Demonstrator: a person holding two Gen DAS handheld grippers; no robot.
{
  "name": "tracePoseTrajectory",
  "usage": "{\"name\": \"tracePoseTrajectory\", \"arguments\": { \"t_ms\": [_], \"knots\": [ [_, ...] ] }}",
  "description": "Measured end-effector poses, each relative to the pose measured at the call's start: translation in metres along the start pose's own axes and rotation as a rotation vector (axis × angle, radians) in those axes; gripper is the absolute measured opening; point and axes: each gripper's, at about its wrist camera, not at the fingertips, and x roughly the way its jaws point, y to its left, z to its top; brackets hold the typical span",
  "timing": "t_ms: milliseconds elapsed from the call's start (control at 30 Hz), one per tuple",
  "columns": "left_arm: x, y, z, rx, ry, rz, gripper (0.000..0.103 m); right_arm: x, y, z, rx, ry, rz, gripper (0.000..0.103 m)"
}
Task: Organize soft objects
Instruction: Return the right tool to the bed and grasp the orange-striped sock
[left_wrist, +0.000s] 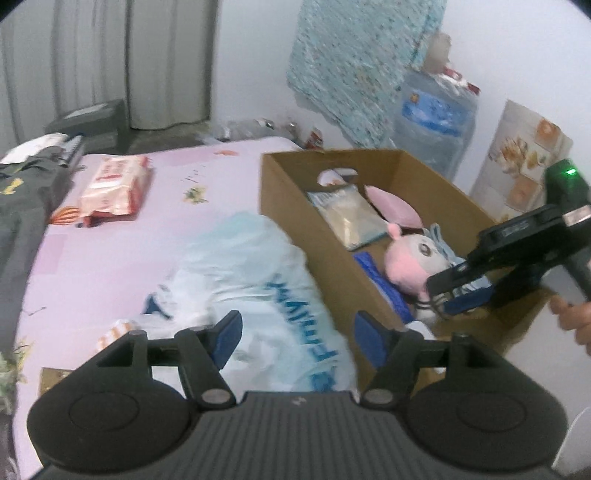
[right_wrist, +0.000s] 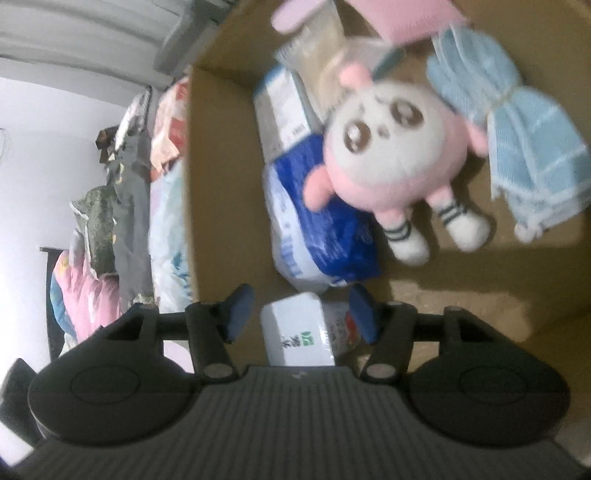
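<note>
An open cardboard box (left_wrist: 288, 192) stands on the pink bed sheet (left_wrist: 110, 266). Inside lie a pink and white plush toy (right_wrist: 384, 155), a light blue cloth (right_wrist: 517, 147), a blue and white pack (right_wrist: 317, 229), a clear pack (left_wrist: 351, 218) and a pink cushion (left_wrist: 395, 206). My right gripper (right_wrist: 301, 310) hangs open inside the box over a white pack with green print (right_wrist: 299, 332); its pads stand clear of the pack. The left wrist view shows that gripper (left_wrist: 448, 299) beside the plush toy (left_wrist: 410, 258). My left gripper (left_wrist: 299, 332) is open and empty above a white plastic bag with blue letters (left_wrist: 258, 280).
A red and white pack (left_wrist: 114, 188) lies on the far side of the bed. Grey clothes (left_wrist: 22, 192) pile at the left edge. A water jug (left_wrist: 432, 125) and a hanging blue blanket (left_wrist: 354, 62) stand behind the box. A person's hand (left_wrist: 572, 317) holds the right gripper.
</note>
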Motion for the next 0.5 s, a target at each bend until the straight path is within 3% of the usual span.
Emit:
{"name": "tracePoseTrajectory", "arguments": {
  "t_ms": [233,500],
  "knots": [
    [-0.025,0.040,-0.021,-0.075,-0.052,0.067,0.070,-0.020,0.057,-0.007,-0.147,-0.092,0.007,0.064],
    [-0.042,0.079,-0.056,-0.121,-0.096,0.177,0.069,0.019,0.156,-0.021,-0.337,-0.026,0.110,0.064]
  ]
}}
